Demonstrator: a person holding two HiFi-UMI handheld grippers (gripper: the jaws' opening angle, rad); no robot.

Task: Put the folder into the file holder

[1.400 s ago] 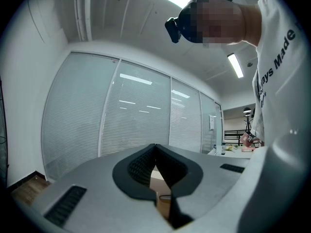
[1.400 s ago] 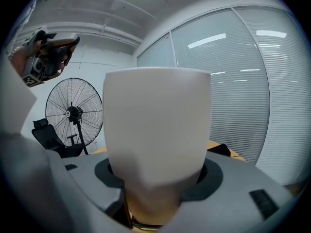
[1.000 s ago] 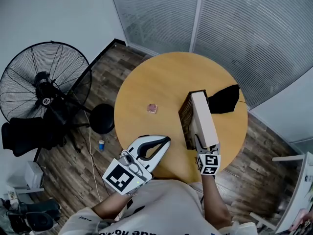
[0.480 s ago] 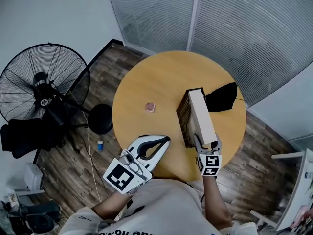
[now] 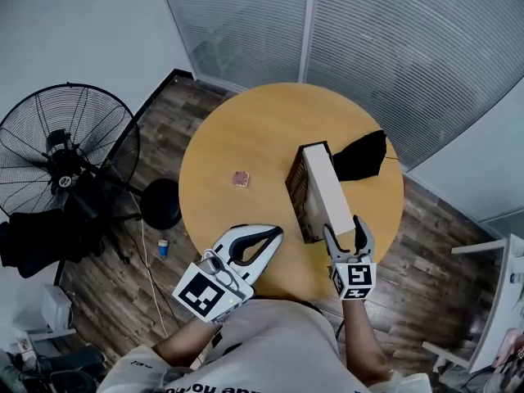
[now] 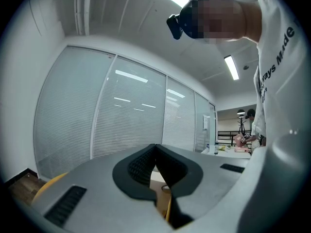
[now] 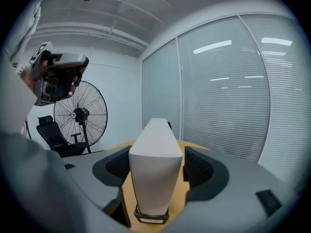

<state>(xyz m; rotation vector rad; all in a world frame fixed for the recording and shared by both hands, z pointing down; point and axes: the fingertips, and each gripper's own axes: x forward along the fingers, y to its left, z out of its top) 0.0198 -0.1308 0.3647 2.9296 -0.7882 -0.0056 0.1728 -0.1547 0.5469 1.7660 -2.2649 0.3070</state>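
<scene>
A white folder (image 5: pixel 321 188) stands upright in the dark mesh file holder (image 5: pixel 295 190) on the round wooden table (image 5: pixel 246 129). My right gripper (image 5: pixel 343 234) is at the folder's near end. Its jaws have just been opening and now stand open. In the right gripper view the folder (image 7: pixel 153 164) rises between the two pads (image 7: pixel 197 166) with a gap on each side, and the holder's wire edge (image 7: pixel 151 216) shows below. My left gripper (image 5: pixel 277 235) hovers over the table's near edge, shut and empty; its jaws (image 6: pixel 155 152) meet.
A black cloth-like object (image 5: pixel 360 155) lies on the table behind the holder. A small pink item (image 5: pixel 240 178) sits left of it. A large floor fan (image 5: pixel 61 162), a black stool (image 5: pixel 160 204) and a dark chair (image 5: pixel 33 240) stand to the left. Glass walls with blinds lie beyond.
The right gripper's jaws have spread apart off the folder's near end and the gripper has lifted back slightly. The folder stays in the holder. The left gripper has not moved.
</scene>
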